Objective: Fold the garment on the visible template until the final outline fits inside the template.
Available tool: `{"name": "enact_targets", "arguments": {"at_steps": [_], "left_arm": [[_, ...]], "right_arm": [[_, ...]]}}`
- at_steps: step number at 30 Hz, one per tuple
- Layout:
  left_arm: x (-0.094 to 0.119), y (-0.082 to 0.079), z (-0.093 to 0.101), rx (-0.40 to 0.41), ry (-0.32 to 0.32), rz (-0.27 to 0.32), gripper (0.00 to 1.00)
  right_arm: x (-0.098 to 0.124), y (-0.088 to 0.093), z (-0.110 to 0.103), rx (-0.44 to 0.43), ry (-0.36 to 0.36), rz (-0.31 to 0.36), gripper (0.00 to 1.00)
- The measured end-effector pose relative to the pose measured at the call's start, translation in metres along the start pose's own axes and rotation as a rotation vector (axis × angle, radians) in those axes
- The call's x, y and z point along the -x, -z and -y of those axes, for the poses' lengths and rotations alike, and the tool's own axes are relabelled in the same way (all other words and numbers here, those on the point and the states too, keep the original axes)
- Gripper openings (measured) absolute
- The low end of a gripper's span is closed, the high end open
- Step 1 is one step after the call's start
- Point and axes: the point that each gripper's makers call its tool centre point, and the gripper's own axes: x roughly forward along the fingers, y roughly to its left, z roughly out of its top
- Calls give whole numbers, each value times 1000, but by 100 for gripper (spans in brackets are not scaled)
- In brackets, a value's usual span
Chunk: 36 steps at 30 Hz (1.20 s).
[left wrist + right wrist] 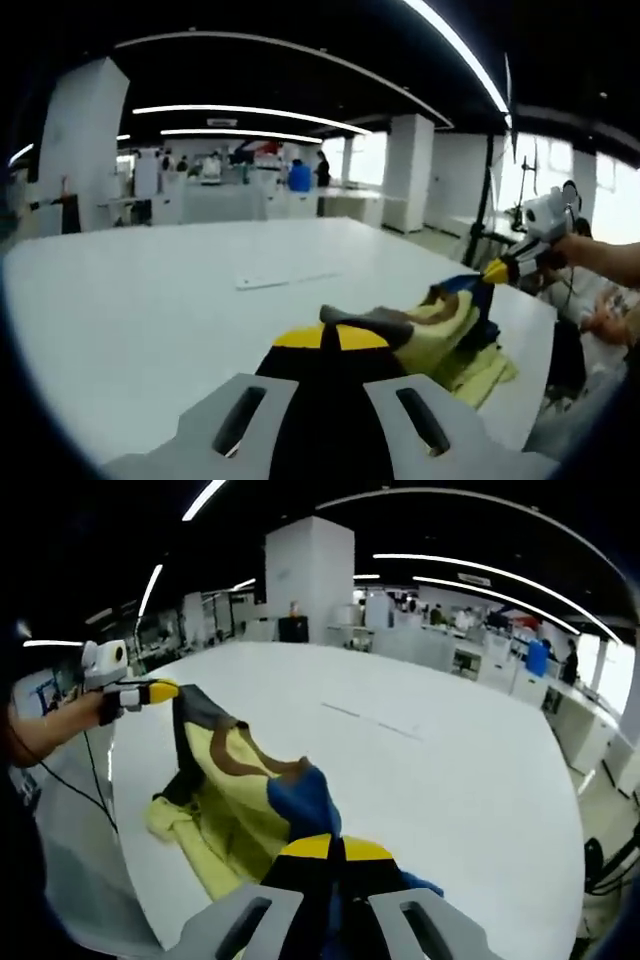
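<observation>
A pale yellow garment (440, 338) with grey, brown and blue parts hangs stretched between my two grippers, its lower part resting on the white table (150, 300) near the edge. My left gripper (332, 336) is shut on a grey edge of the cloth. Coming in from the right, my right gripper (496, 270) pinches the blue part. In the right gripper view, my right gripper (335, 848) is shut on the blue fabric of the garment (235, 790), and my left gripper (158, 691) holds the dark corner at the left. Faint template lines (285, 280) mark the table further in, seen as template lines (370, 720).
The table edge (135, 870) runs close under the garment, with a cable (90, 790) and floor beyond it. A person's hand (610, 325) is at the right. White pillars (308, 580), benches and people (322, 168) stand far behind the table (460, 780).
</observation>
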Motion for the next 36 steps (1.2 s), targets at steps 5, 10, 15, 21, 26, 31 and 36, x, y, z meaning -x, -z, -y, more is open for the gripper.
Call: {"name": "enact_targets", "arguments": {"at_steps": [5, 10, 15, 21, 26, 31, 36], "left_arm": [[-15, -5, -8, -33, 2, -23, 0], [-30, -10, -18, -72, -10, -32, 0], [-44, -16, -26, -73, -42, -23, 0], [-67, -22, -38, -94, -94, -11, 0], [-89, -19, -47, -112, -138, -25, 0], [-110, -17, -58, -140, -171, -23, 0], [-130, -7, -74, -114, -203, -30, 0]], "right_arm": [[-10, -13, 14, 12, 20, 6, 0], [-18, -26, 25, 27, 52, 6, 0], [-27, -37, 39, 10, 111, 22, 0], [-46, -53, 57, 10, 178, 46, 0], [-66, -66, 73, -68, 212, 81, 0], [-91, -66, 89, -92, 245, 76, 0], [-111, -60, 105, -103, 281, 59, 0]]}}
